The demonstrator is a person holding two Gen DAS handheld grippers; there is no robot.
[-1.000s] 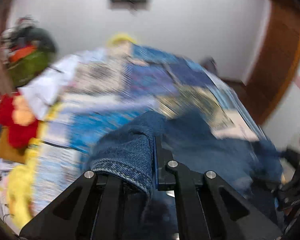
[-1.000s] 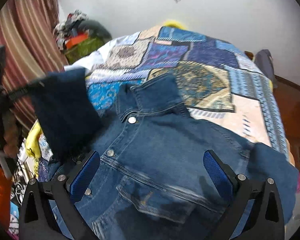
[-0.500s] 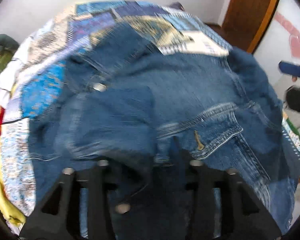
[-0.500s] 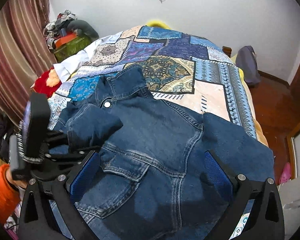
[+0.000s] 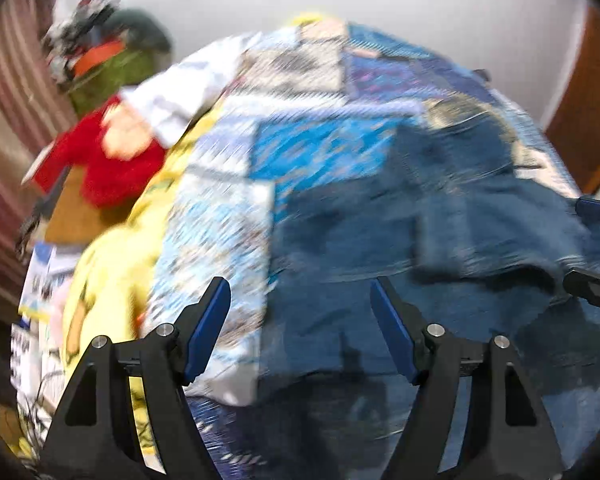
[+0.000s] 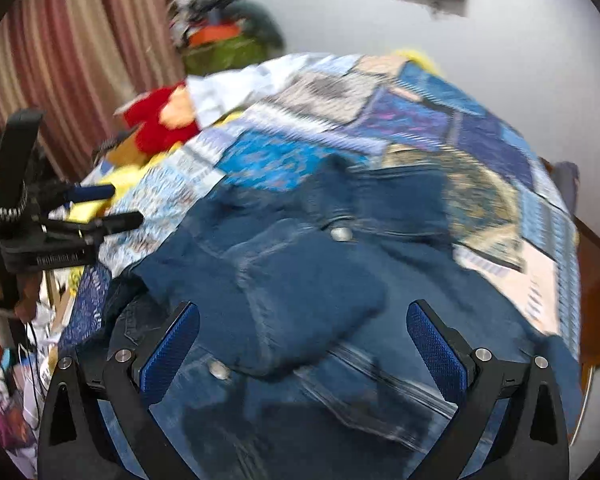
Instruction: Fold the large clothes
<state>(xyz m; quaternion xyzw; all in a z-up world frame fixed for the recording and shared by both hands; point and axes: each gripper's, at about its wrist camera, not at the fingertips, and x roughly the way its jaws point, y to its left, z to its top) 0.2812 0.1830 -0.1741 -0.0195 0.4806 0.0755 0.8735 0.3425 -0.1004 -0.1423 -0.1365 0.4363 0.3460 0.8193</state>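
Note:
A blue denim jacket (image 5: 420, 240) (image 6: 380, 208) lies front up on the patchwork quilt (image 5: 308, 148) (image 6: 420, 120) of a bed. One sleeve (image 6: 312, 292) is folded across its chest. My left gripper (image 5: 300, 332) hovers over the jacket's left edge and the quilt; its jaws are opening and nothing is between them. It also shows at the left of the right wrist view as the left gripper (image 6: 96, 208), held by a hand. My right gripper (image 6: 304, 340) stands open above the folded sleeve, holding nothing. Both views are blurred by motion.
A red plush toy (image 5: 100, 160) (image 6: 160, 120) and a heap of clothes (image 5: 112, 64) (image 6: 220, 40) sit beyond the bed's left side, by a striped curtain (image 6: 80, 40). A yellow sheet (image 5: 112, 260) hangs off the left edge. A wooden door (image 5: 580, 112) stands at the right.
My left gripper carried the sleeve over the jacket front, let go and opened, then swung left. The sleeve now lies folded on the chest. My right gripper stayed open and turned left.

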